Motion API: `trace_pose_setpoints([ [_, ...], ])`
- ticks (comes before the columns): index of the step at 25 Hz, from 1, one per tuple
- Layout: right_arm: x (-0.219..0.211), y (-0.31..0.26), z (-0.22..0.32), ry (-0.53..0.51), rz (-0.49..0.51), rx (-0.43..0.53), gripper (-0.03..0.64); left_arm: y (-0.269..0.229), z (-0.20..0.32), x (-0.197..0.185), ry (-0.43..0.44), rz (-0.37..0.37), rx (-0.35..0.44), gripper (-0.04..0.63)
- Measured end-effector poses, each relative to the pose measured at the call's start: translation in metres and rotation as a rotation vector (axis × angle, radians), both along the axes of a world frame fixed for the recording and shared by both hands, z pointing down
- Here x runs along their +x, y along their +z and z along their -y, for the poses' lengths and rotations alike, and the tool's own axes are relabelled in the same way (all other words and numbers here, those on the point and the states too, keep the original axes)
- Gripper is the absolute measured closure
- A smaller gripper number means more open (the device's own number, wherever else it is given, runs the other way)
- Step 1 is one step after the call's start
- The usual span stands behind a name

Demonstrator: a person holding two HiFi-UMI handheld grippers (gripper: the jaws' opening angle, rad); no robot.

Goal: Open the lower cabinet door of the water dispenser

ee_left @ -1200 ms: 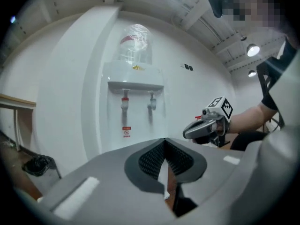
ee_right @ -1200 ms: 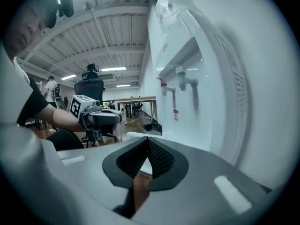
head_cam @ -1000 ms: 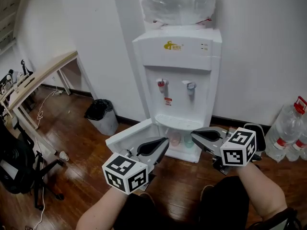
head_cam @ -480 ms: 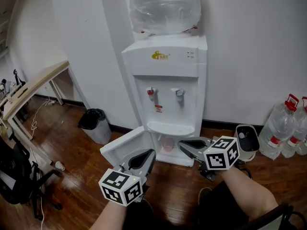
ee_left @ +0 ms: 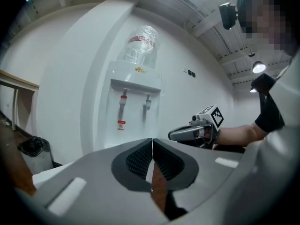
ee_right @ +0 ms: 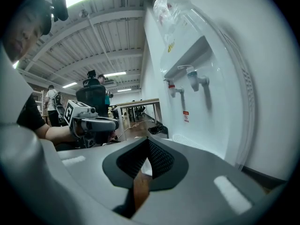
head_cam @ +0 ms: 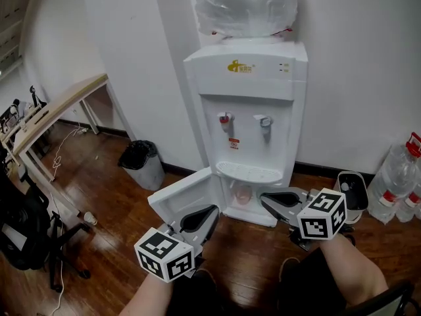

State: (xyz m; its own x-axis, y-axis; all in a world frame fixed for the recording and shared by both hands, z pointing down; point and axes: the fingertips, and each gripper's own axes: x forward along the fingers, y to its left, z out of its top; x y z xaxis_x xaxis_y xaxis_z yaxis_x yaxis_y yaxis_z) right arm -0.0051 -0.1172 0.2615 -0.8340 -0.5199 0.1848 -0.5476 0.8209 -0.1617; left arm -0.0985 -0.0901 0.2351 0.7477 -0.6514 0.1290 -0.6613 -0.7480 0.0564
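The white water dispenser stands against the wall with a large bottle on top. Its lower cabinet door is swung open to the left, and a pinkish cup shows inside. My left gripper hovers just in front of the open door without touching it. Its jaws have just been closing and now stand shut with nothing between them. My right gripper hangs level before the cabinet's right side, also shut and empty.
A black-bagged bin stands left of the dispenser. A white container and spare water bottles sit at the right wall. A desk and a dark chair fill the left side of the wooden floor.
The left gripper's jaws have closed from partly open to shut. The door stays swung open and the right gripper keeps its place before the cabinet.
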Motion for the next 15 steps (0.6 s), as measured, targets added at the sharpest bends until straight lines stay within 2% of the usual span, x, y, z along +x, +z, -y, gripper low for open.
trace_pose_setpoints([
  [5,-0.008,0.000,-0.004,-0.026,0.003,0.004,0.617,0.002,-0.003,-0.003,-0.017,0.030,0.004,0.595],
  [15,0.003,0.005,-0.001,-0.003,0.012,-0.020,0.615,0.001,-0.005,-0.012,-0.040,0.019,-0.017,0.595],
])
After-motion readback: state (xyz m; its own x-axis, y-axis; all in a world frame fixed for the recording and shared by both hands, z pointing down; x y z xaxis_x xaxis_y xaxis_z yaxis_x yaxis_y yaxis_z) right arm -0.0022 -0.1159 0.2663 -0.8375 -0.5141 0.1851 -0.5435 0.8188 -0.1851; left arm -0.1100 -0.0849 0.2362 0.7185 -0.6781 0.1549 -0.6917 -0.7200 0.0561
